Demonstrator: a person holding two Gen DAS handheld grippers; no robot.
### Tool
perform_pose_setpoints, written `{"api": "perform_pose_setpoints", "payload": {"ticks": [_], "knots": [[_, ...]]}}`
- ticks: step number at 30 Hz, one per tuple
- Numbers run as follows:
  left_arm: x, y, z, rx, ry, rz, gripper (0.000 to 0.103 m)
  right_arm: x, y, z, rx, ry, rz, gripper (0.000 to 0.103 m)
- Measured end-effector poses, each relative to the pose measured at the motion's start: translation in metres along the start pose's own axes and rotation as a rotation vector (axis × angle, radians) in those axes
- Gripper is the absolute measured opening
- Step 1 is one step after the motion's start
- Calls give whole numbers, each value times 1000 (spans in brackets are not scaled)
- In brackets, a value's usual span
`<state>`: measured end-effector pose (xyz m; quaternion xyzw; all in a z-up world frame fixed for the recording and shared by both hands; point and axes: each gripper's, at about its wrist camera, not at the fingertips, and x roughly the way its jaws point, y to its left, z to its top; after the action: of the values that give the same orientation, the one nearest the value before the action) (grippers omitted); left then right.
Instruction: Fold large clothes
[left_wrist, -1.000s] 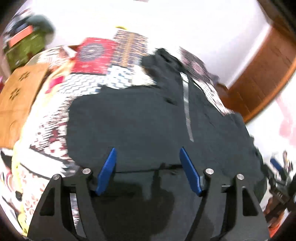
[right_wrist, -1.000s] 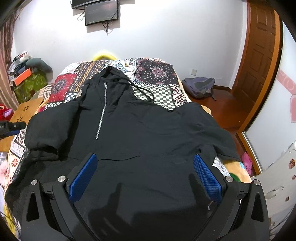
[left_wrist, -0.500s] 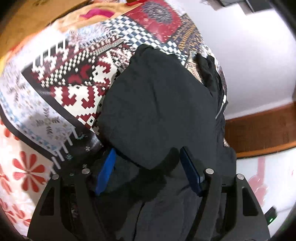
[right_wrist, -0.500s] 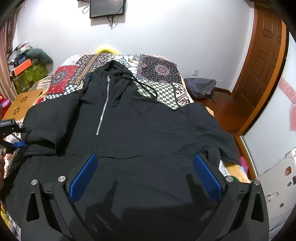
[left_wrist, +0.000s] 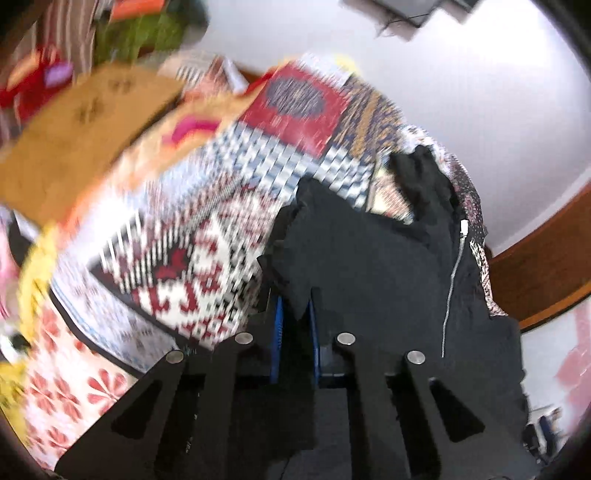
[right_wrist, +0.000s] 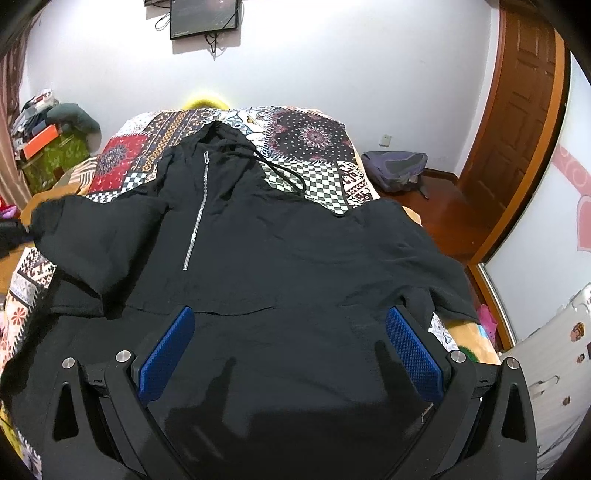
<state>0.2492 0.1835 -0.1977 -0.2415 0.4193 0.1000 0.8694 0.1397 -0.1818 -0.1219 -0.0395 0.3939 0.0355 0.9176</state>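
Left wrist view: left gripper (left_wrist: 295, 325) fingers pinching hoodie (right_wrist: 295, 258) sleeve (left_wrist: 295, 295); right gripper (right_wrist: 291, 347) fingers spread, empty; folding barely begun.

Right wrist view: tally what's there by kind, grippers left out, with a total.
Black hoodie: 1
Patchwork bedspread: 1
Wall screen: 1
Backpack: 1
Wooden door: 1
Total: 5

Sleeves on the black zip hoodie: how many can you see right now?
2. One sleeve lies on the left side, its end pinched in the left gripper; the other sleeve is folded at the right bed edge.
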Motion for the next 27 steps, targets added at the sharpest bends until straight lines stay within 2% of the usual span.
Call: {"api": "perform_pose_setpoints", "payload": {"ticks": [3,7,10,13,17,20,23,27], "knots": [[-23,-32,7,88,-95,12,10,-2,-4,-2,17,-1,13,103],[-51,-92,16,214,-191,-46,10,-4,-12,-2,28,-8,14,103],[-55,-135,18,294,-213,-101,10,-6,-22,-2,46,-17,16,103],[-53,-178,11,367,-198,-164,10,-6,-32,-3,63,-17,7,103],[-35,-230,-9,477,-150,-213,10,-4,-45,-5,83,-7,-14,103],[-13,-261,-30,548,-71,-247,10,-3,-57,-8,97,4,-33,103],[14,-283,-59,601,57,-306,10,-1,-67,-11,113,19,-50,103],[42,-305,-95,685,196,-326,10,-1,-77,-15,125,32,-67,103]]}}
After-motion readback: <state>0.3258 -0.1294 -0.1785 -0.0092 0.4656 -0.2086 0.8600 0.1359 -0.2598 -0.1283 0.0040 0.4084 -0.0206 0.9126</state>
